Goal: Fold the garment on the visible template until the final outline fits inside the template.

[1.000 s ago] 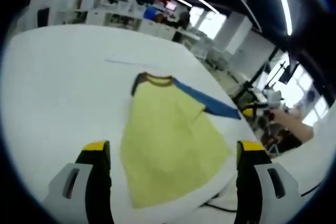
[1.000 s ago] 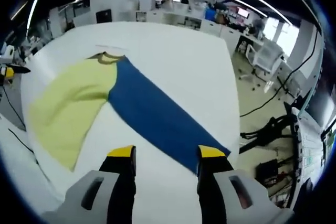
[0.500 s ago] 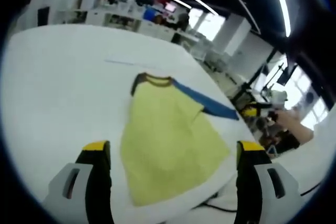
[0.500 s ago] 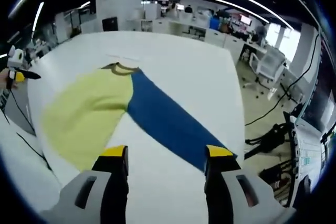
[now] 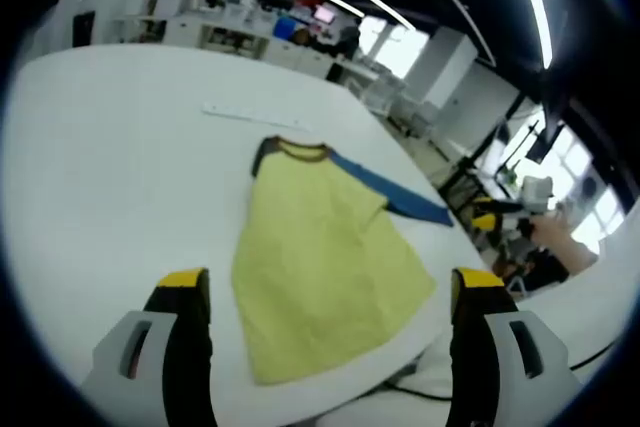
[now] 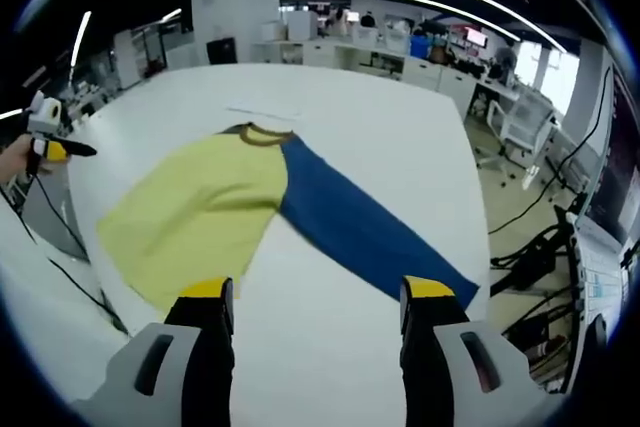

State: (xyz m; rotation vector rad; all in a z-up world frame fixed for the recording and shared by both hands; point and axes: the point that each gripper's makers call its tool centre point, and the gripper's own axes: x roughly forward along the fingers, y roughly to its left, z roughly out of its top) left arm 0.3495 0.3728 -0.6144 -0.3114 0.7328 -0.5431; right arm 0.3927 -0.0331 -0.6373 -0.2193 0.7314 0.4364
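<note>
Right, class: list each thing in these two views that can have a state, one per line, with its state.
garment: spread flat on the table, yellow body unfolded.
blue sleeve: stretched out straight, not folded in.
left gripper: open, holding nothing, above the table.
right gripper: open, holding nothing.
table: white, bearing the garment.

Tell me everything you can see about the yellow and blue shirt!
The shirt looks like soft cloth. Its body is yellow, and one long blue sleeve stretches out flat toward the table's edge. The collar is dark with a yellow band. It lies spread on the white table, a little rumpled, its hem near the edge. Neither gripper touches it; both are open, held above the table.
</note>
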